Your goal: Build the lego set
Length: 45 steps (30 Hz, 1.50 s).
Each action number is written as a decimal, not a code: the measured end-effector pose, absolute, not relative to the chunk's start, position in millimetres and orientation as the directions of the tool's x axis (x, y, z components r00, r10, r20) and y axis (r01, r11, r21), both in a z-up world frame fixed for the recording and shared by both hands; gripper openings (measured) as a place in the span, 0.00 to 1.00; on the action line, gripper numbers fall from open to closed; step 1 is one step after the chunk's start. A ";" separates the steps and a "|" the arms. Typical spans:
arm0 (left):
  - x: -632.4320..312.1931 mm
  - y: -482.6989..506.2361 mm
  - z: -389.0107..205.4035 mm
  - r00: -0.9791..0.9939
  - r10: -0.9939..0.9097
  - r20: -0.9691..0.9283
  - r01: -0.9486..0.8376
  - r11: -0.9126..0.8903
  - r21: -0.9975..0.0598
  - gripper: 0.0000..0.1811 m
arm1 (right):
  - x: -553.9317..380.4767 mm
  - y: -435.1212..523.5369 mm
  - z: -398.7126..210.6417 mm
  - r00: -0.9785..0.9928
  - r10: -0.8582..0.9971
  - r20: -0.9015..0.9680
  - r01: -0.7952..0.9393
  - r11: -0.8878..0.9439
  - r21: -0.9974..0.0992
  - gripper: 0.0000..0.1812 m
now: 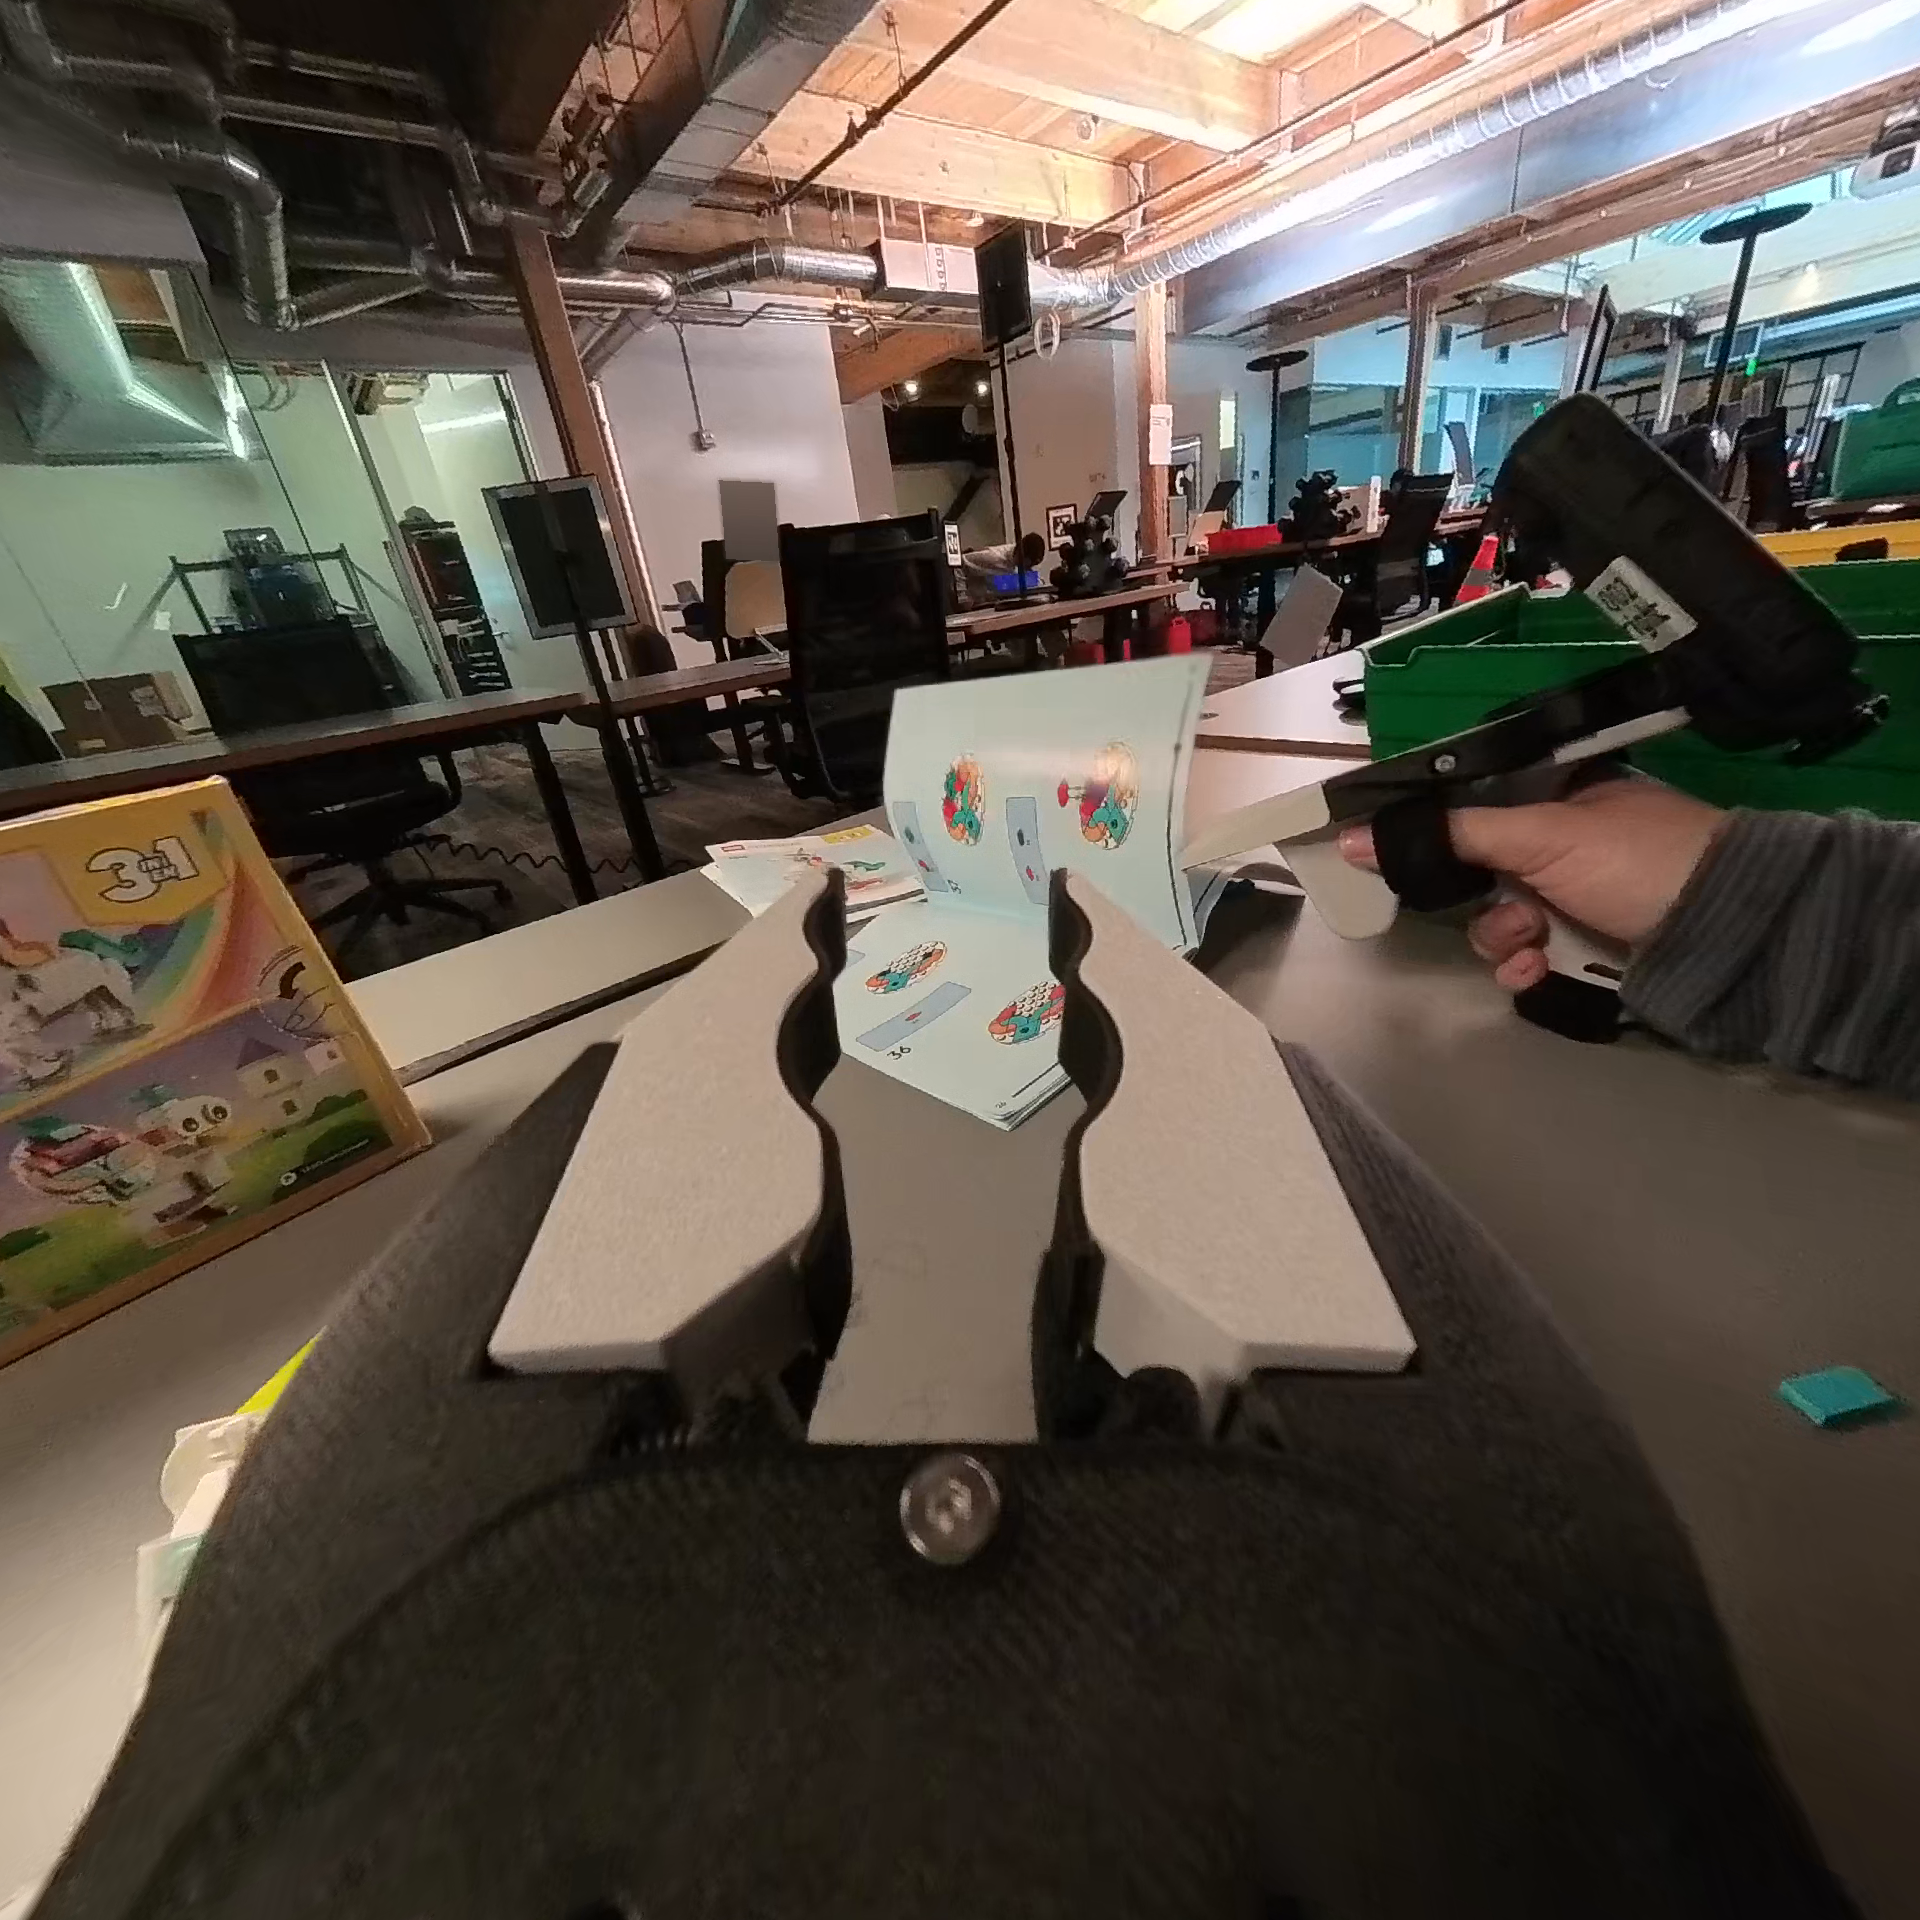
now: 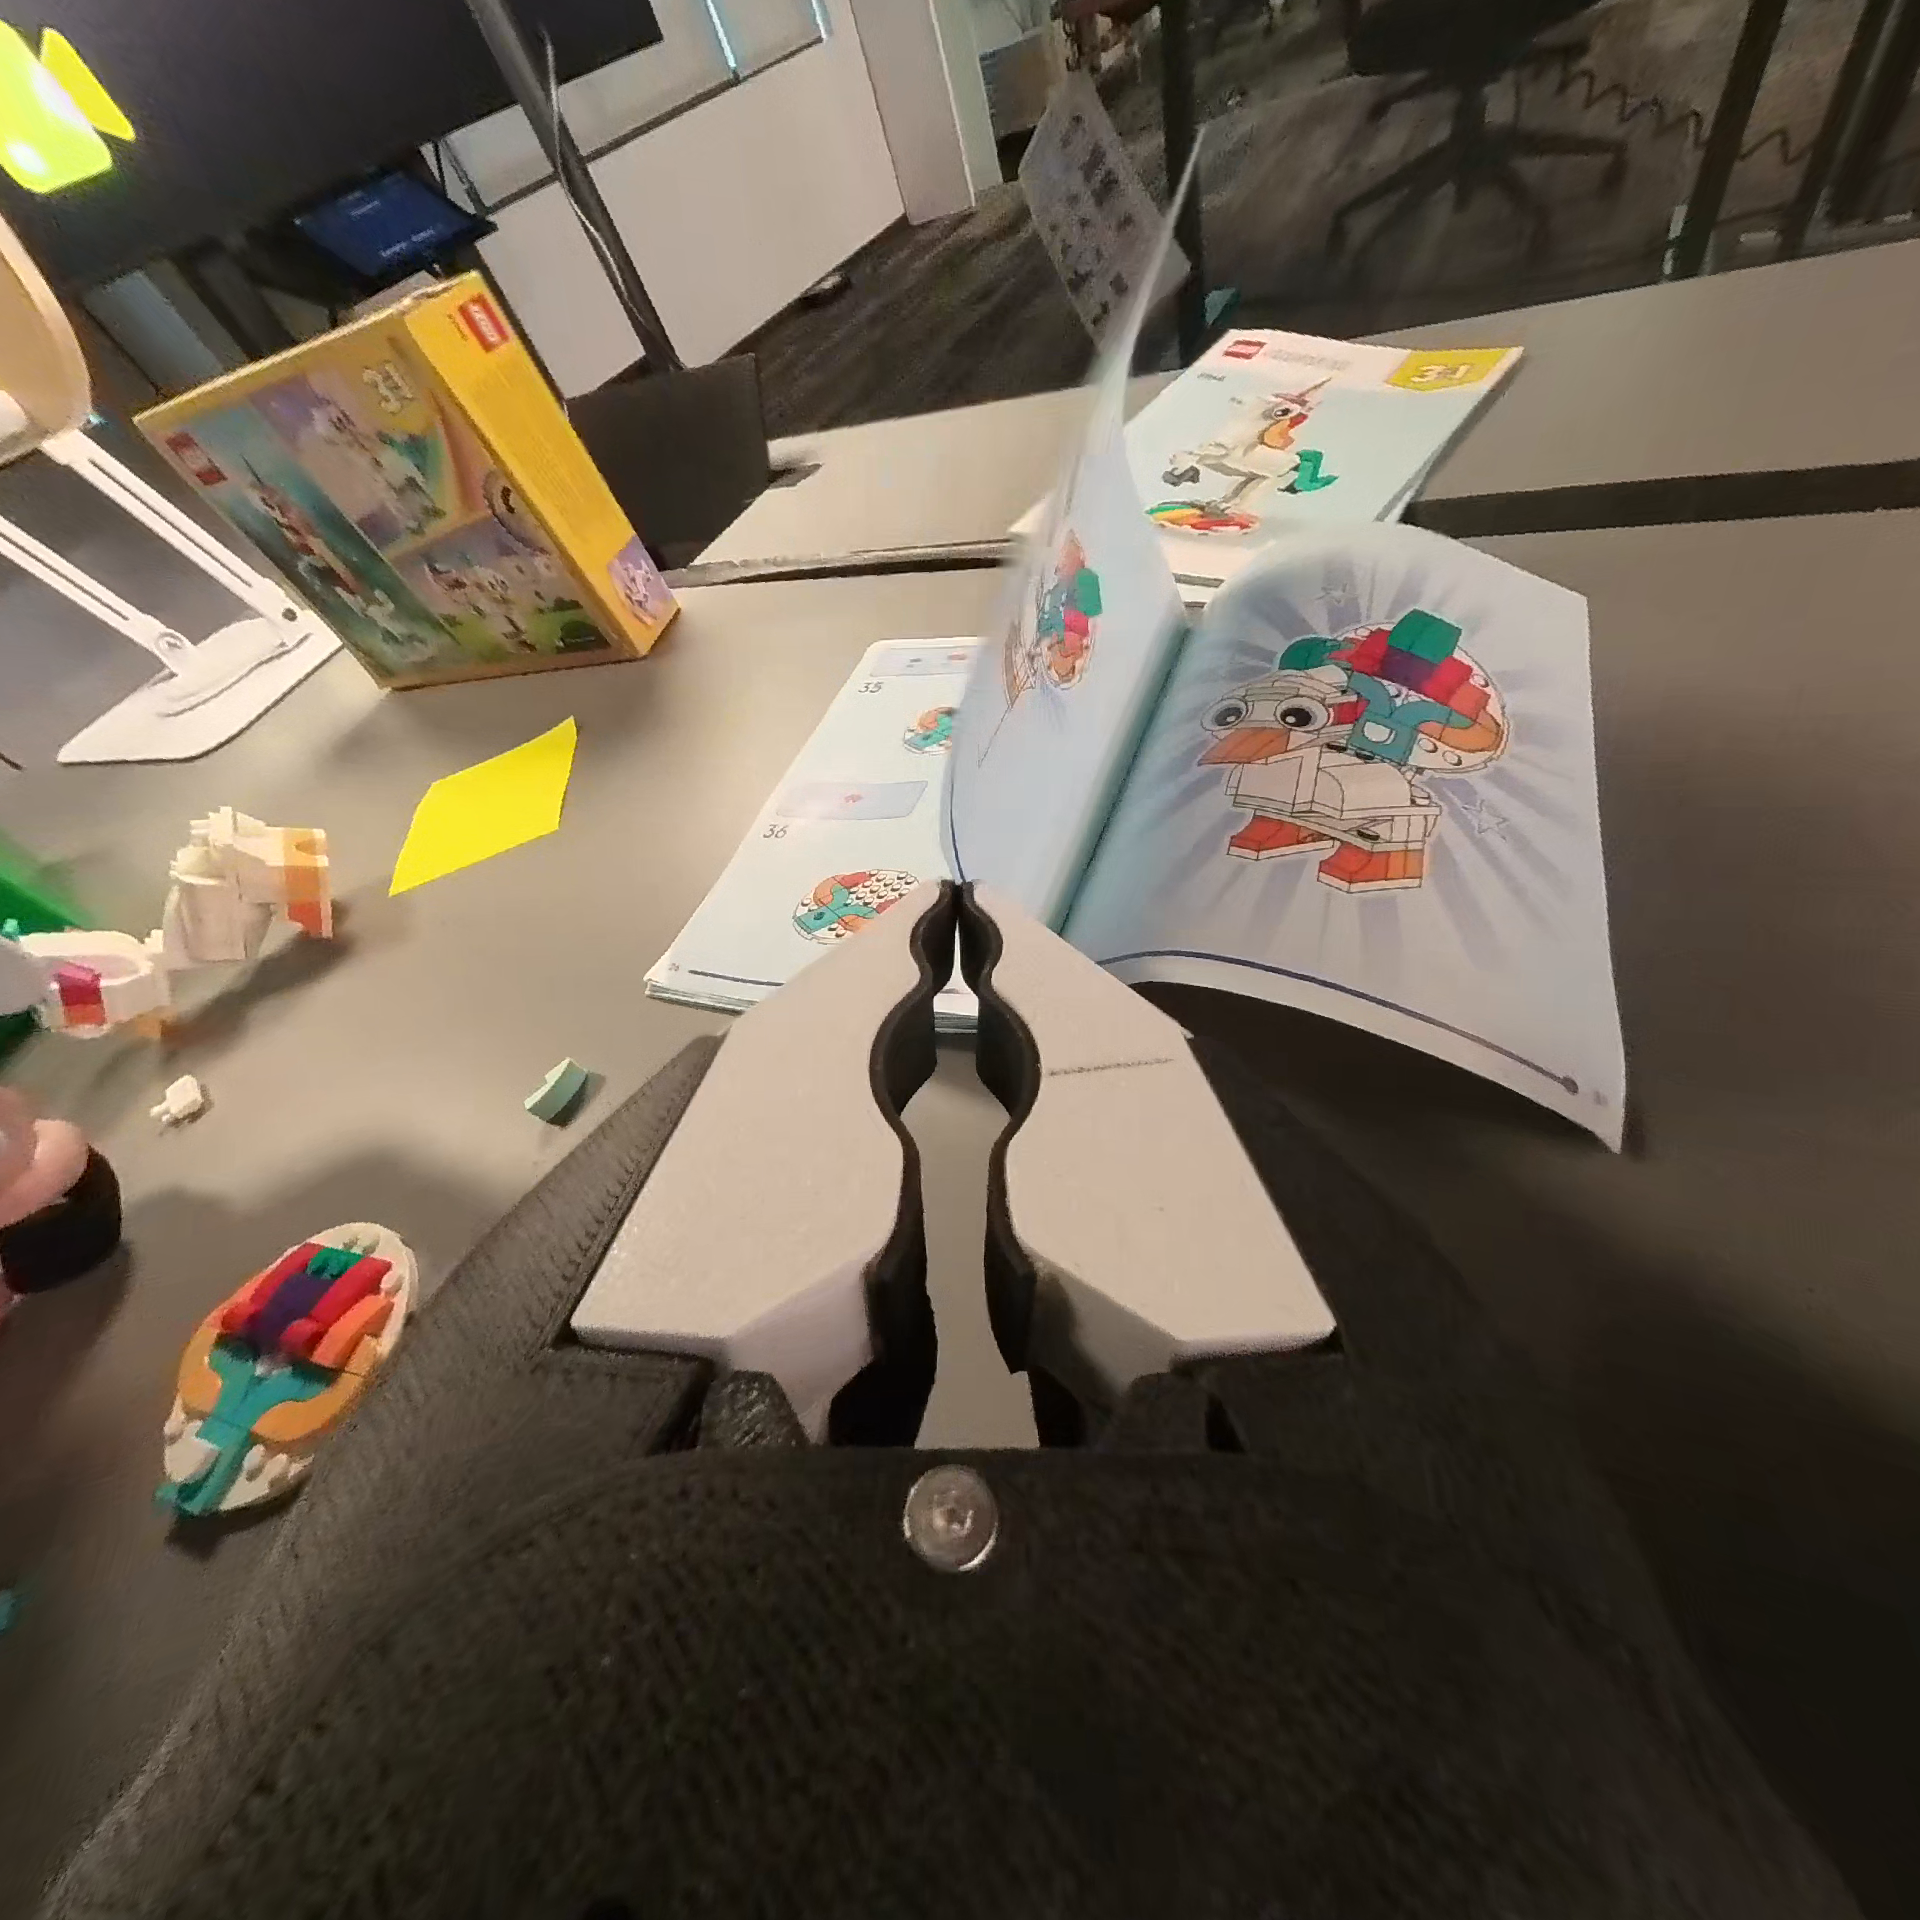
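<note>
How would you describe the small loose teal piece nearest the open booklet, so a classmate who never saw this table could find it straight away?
Start at the open instruction booklet lying on the grey table. Move towards the near left corner of its flat left page, just left of the right gripper. There sits the teal curved piece, alone on bare table; unlike the tiny white piece farther left, it is pale teal with an arched top.

Writing I won't repeat: print on the yellow box, upper left; step numbers on my open booklet, centre; a header strip on the closed booklet, upper right.
</note>
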<state>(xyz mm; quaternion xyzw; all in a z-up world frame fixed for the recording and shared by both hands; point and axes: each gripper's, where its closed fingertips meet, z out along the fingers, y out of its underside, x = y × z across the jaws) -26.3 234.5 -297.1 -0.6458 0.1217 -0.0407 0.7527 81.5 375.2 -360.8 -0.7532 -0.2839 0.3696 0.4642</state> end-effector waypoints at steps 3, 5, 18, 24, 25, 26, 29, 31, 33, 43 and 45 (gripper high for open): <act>-26.9 234.8 -297.7 0.968 -0.222 -0.122 -0.087 0.158 -0.984 0.21 | 80.9 374.5 -360.4 0.565 0.775 -0.283 0.090 -0.399 -0.912 0.00; -26.9 235.2 -298.4 0.967 -0.223 -0.121 -0.088 0.154 -0.984 0.21 | 80.6 374.2 -360.4 0.563 0.777 -0.281 0.092 -0.397 -0.913 0.00; -25.9 236.4 -300.6 0.966 -0.231 -0.120 -0.089 0.143 -0.986 0.20 | 78.9 372.7 -360.1 0.561 0.787 -0.257 0.107 -0.377 -0.920 0.00; -23.0 237.4 -304.1 0.960 -0.244 -0.135 -0.108 0.120 -0.987 0.20 | 77.0 371.0 -360.5 0.555 0.797 -0.239 0.125 -0.364 -0.923 0.00; -22.0 238.9 -306.0 0.959 -0.247 -0.139 -0.117 0.102 -0.988 0.20 | 76.2 370.4 -360.8 0.554 0.800 -0.230 0.134 -0.358 -0.924 0.00; -20.7 242.0 -308.0 0.959 -0.248 -0.136 -0.121 0.076 -0.990 0.20 | 75.5 369.9 -360.7 0.554 0.803 -0.219 0.141 -0.350 -0.926 0.00; -9.1 254.5 -303.2 0.956 -0.282 -0.082 -0.083 0.009 -0.997 0.21 | 74.1 368.5 -360.7 0.553 0.810 -0.196 0.157 -0.333 -0.930 0.00; 0.7 267.3 -295.3 0.946 -0.316 -0.066 -0.073 -0.010 -0.997 0.22 | 74.1 368.4 -360.5 0.549 0.811 -0.204 0.153 -0.337 -0.929 0.00; 7.1 285.4 -290.1 0.939 -0.345 -0.013 -0.030 -0.045 -0.999 0.24 | 75.1 369.3 -360.1 0.545 0.807 -0.228 0.135 -0.354 -0.926 0.00; 32.0 358.6 -311.4 0.813 -0.534 0.230 0.193 -0.125 -0.973 0.30 | 73.7 367.7 -358.5 0.525 0.818 -0.237 0.131 -0.352 -0.927 0.00; 36.3 359.7 -307.4 0.767 -0.588 0.257 0.232 -0.120 -0.965 0.29 | 67.8 362.7 -355.3 0.476 0.858 -0.194 0.158 -0.301 -0.941 0.03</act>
